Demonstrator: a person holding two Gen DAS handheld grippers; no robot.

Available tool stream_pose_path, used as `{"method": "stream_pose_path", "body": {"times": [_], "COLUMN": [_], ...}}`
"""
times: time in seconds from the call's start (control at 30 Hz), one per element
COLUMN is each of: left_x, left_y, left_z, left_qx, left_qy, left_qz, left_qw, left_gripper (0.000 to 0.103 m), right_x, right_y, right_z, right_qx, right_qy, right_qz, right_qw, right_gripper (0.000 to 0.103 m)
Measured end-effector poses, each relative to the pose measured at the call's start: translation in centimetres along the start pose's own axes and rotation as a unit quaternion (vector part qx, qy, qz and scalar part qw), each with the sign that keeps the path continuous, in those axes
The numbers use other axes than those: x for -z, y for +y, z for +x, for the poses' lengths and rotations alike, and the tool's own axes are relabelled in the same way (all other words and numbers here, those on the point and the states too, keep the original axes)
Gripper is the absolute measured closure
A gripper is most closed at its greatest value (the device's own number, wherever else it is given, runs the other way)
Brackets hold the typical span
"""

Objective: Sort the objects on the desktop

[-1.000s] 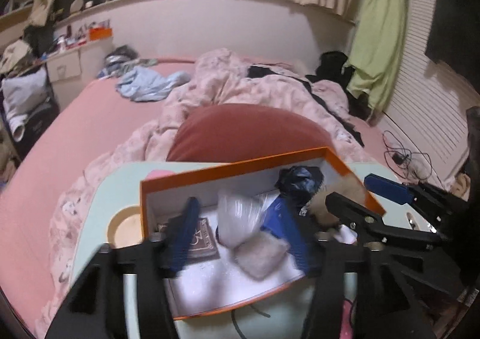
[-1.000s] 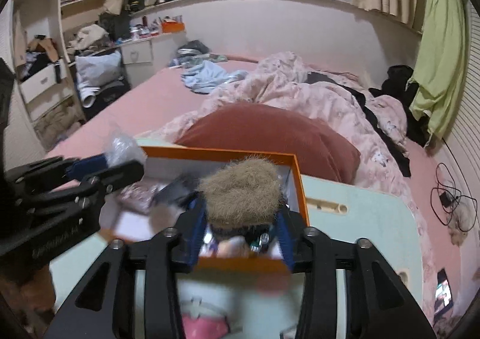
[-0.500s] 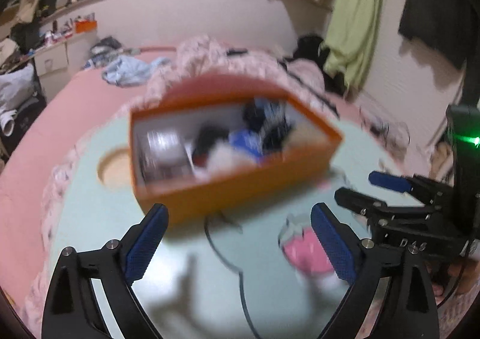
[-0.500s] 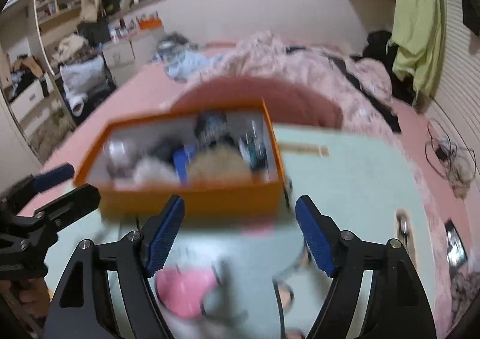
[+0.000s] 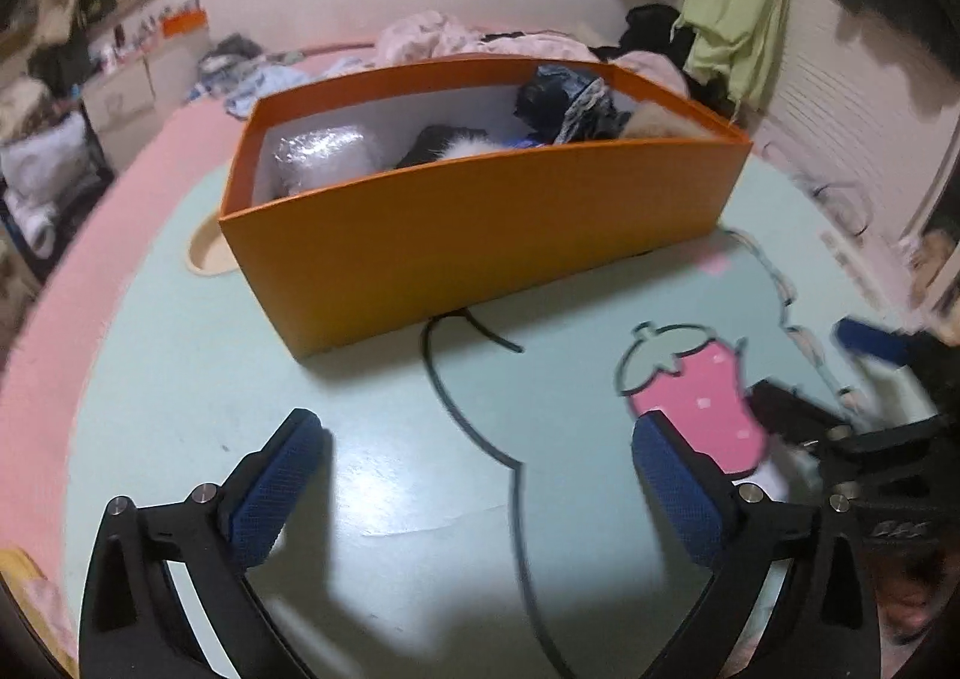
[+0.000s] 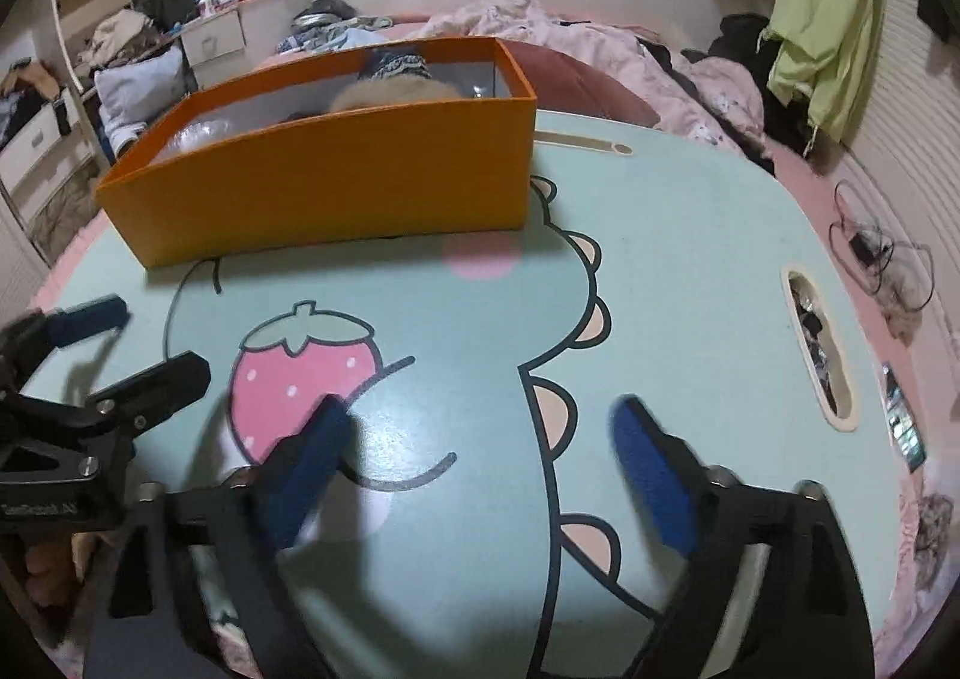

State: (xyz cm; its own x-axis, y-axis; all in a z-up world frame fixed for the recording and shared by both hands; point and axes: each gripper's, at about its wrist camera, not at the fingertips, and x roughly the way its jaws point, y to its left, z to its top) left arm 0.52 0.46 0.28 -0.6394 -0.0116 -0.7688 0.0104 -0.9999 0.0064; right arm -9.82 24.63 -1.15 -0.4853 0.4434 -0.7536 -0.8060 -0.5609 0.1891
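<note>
Hovering empty, fingers spread, left gripper (image 5: pixel 474 490) and right gripper (image 6: pixel 480 466) sit near the orange box (image 5: pixel 480 235); a careless reach could knock it along the worktop (image 6: pixel 690 259).

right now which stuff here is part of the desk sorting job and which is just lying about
Part of the job:
- orange box on the lap table
- fluffy tan item, dark bundle and shiny wrapped packet inside it
- left gripper and right gripper, both open and empty

Just lying about:
- rumpled pink bedding
- green garment
- cables
- phone
</note>
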Motion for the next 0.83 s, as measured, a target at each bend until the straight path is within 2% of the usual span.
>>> {"method": "stream_pose_path", "body": {"times": [0.17,0.83], "left_x": [-0.12,-0.14], "left_y": [0.41,0.51], "left_z": [-0.27,0.04], "left_qx": [0.003,0.005], "left_qy": [-0.004,-0.008], "left_qz": [-0.001,-0.002], "left_qw": [1.0000,1.0000], "left_gripper": [0.000,0.000], "right_x": [0.17,0.08], "right_y": [-0.46,-0.52], "right_z": [-0.19,-0.01], "right_qx": [-0.003,-0.003], "right_qy": [-0.015,-0.016], "right_qz": [-0.004,-0.004], "right_qw": [1.000,1.000], "right_gripper": [0.000,0.000]}}
